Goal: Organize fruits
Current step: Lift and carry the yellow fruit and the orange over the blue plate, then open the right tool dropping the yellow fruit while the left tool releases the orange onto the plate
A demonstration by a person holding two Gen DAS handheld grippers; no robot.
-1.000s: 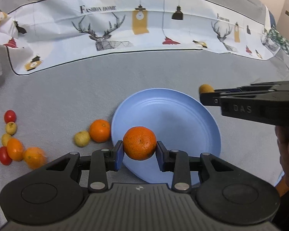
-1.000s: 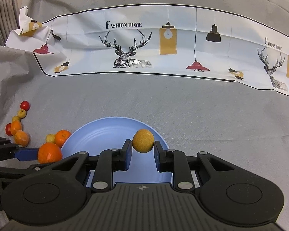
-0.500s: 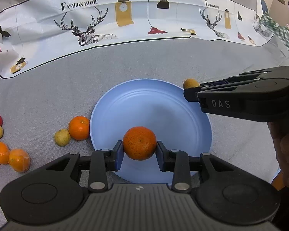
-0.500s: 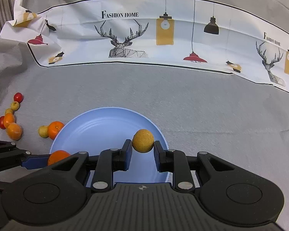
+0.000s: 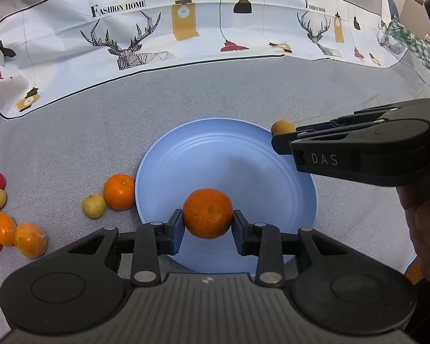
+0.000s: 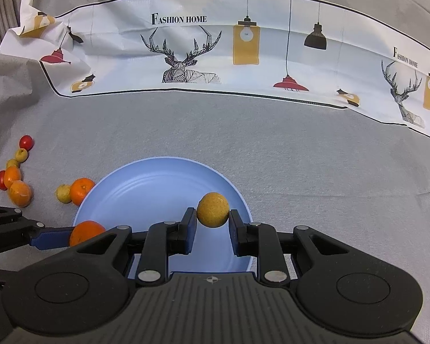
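A light blue plate [image 5: 226, 154] lies on the grey cloth; it also shows in the right wrist view [image 6: 146, 183]. My left gripper [image 5: 207, 226] is shut on an orange mandarin [image 5: 207, 213] and holds it over the plate's near edge; the mandarin shows at the left of the right wrist view [image 6: 86, 232]. My right gripper [image 6: 212, 223] is shut on a small yellow-brown fruit [image 6: 213, 209] over the plate's near right part; the fruit peeks out in the left wrist view [image 5: 282, 127].
Left of the plate lie an orange [image 5: 119, 191] and a yellow-green fruit [image 5: 94, 205]. Further left is a cluster of small oranges, yellow fruits and red tomatoes [image 5: 3, 218]. A printed white cloth [image 5: 186, 37] runs along the back.
Both grippers keep their fruit. The left gripper has drawn back slightly toward the plate's near edge; the right gripper has lowered a little over the plate.
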